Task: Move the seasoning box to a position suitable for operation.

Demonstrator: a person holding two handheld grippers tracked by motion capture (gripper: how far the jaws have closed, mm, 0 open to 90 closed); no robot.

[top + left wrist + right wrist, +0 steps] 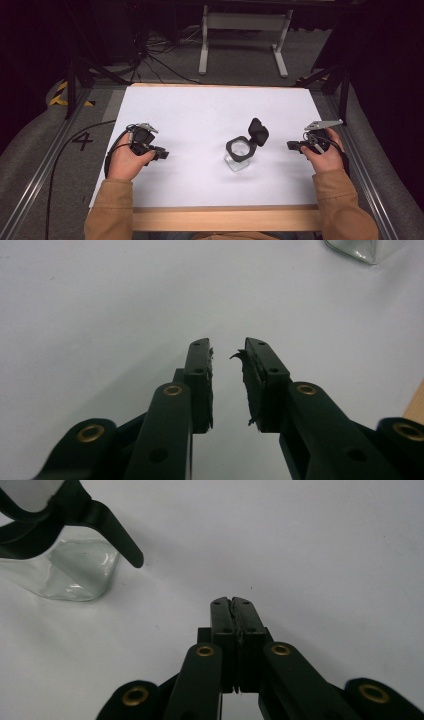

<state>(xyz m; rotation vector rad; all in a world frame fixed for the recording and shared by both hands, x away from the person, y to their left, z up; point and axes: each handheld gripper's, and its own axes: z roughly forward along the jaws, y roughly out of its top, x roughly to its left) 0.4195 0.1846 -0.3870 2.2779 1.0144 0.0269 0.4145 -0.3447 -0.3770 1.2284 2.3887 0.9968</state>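
A clear glass jar with a black collar and a flipped-up black lid stands right of the white table's middle. Its glass corner peeks in at the top right of the left gripper view, and the jar sits at the upper left of the right gripper view. My left gripper rests at the left of the table, pointing right, jaws a little apart with nothing between them. My right gripper lies right of the jar, pointing at it, jaws pressed together and empty.
The white sheet covers the table, with a wooden edge at the front. Metal rails run along both sides. A white stand and cables lie on the floor beyond.
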